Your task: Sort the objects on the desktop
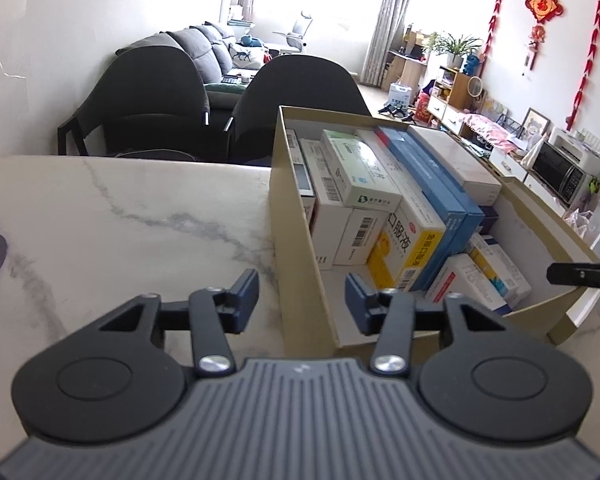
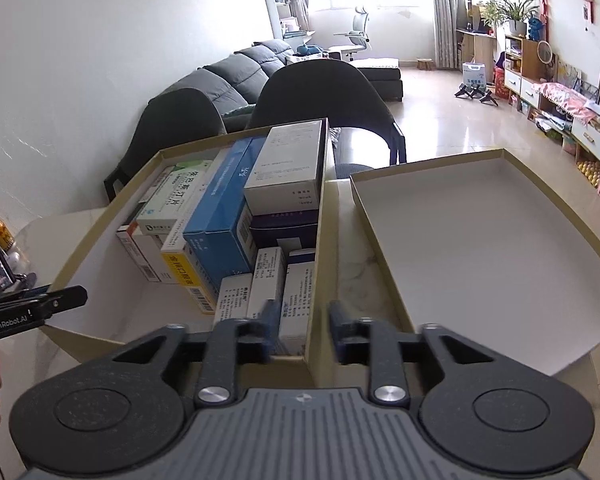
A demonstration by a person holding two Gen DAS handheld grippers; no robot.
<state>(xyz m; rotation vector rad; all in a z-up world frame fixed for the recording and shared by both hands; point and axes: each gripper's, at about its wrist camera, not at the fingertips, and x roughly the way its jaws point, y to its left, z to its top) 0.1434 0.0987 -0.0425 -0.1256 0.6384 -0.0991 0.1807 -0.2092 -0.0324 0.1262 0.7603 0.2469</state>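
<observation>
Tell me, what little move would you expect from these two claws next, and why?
Probably both close on the cardboard box's side walls. The left claw stands open astride its left wall, the right claw open astride its right wall, neither gripping. The box is packed with medicine boxes, and its empty lid lies alongside, so steadying or shifting the box looks likely.

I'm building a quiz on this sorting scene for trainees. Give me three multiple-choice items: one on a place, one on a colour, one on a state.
1. Where is the lid?
A. right of the box
B. on the box
C. on a chair

2. Colour of the two tall boxes standing side by side?
A. red
B. blue
C. green

3. The right hand-held gripper is:
A. open, astride the box wall
B. shut on a carton
C. out of view

Key: A, the lid lies beside the box; B, tall boxes are blue; A, right hand-held gripper fingers flank the wall.
</observation>
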